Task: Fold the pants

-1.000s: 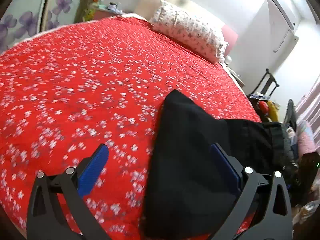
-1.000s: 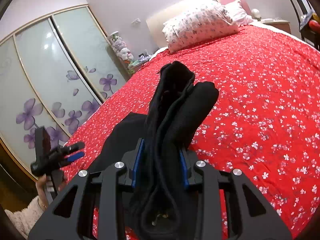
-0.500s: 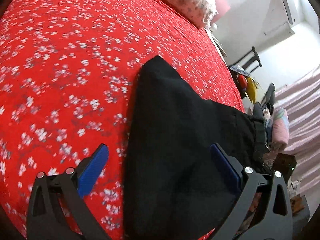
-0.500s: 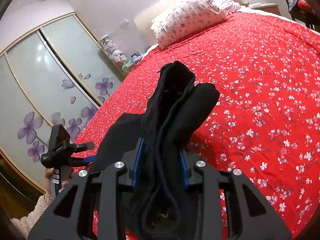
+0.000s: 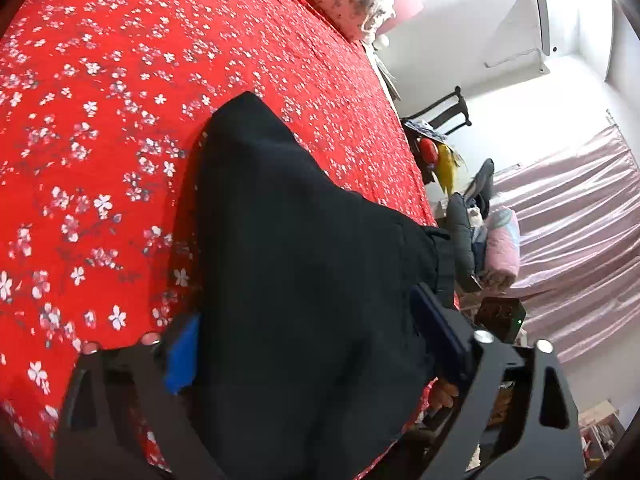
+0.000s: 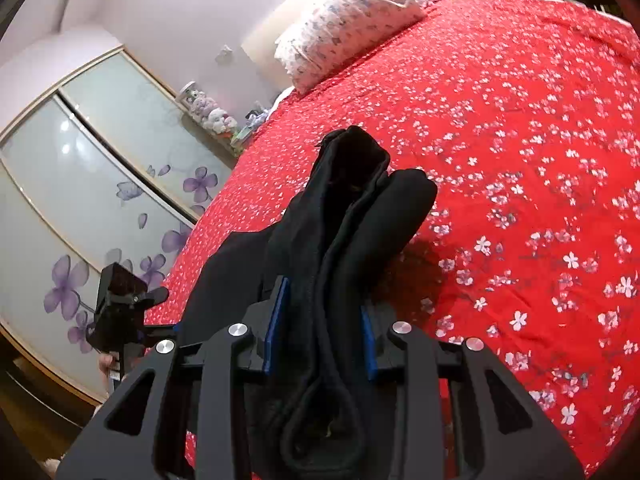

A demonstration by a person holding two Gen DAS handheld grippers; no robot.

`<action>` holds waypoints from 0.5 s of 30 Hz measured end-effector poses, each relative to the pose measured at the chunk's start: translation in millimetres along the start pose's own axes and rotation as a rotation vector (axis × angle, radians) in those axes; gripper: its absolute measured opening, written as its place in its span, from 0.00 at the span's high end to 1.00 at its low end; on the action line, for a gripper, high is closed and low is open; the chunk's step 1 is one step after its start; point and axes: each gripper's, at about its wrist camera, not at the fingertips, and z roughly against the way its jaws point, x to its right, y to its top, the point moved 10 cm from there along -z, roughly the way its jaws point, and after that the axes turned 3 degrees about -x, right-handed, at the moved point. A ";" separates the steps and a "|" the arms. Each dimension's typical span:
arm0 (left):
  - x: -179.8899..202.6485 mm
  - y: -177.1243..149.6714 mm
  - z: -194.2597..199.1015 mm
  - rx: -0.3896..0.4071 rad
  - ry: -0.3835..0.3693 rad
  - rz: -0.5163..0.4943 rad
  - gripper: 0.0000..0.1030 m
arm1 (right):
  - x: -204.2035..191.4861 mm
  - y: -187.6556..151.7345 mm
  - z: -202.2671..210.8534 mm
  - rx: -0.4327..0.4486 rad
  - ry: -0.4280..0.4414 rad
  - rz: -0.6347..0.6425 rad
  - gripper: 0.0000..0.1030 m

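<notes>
Black pants (image 5: pixel 304 264) lie on the red floral bedspread (image 5: pixel 100 120), filling the centre and lower middle of the left wrist view; a narrow end points to upper centre, and the wider part runs off toward the right bed edge. Left gripper (image 5: pixel 316 344) straddles that fabric at the bottom of the frame: blue pad (image 5: pixel 182 356) at lower left sits right at the cloth edge, the other pad at lower right lies against the cloth's far side. Jaws have just been closing w/ the pants between them, but still wide; can't tell if the pads press yet. In the right wrist view, the right gripper (image 6: pixel 320 332) is clamped on a thick bunched fold of the pants (image 6: pixel 352 216), cloth squeezed between both blue pads & standing up toward frame centre. Left gripper (image 6: pixel 124 312) shows small at lower left there, a bit of hand below it. Floral pillow (image 6: pixel 344 24) at top centre; wardrobe doors (image 6: pixel 80 184) w/ purple flowers on the left.
</notes>
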 end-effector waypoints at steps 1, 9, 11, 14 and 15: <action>-1.7 -0.1 0.1 0.005 0.013 0.005 0.27 | 2.4 -0.3 -1.1 -0.004 -0.004 -0.012 0.67; -19.8 0.8 0.4 0.021 0.048 0.057 0.36 | 26.4 -4.2 -15.5 -0.051 -0.060 -0.145 0.52; -19.8 1.1 -4.4 0.017 0.069 0.046 0.36 | 26.4 -4.3 -16.4 -0.046 -0.059 -0.151 0.52; -13.9 0.1 -5.0 0.029 0.092 0.023 0.39 | 25.8 -1.5 -17.0 -0.036 -0.033 -0.164 0.56; -11.8 -1.0 -4.3 0.033 0.104 0.015 0.44 | 25.4 -1.7 -16.3 -0.031 -0.022 -0.167 0.59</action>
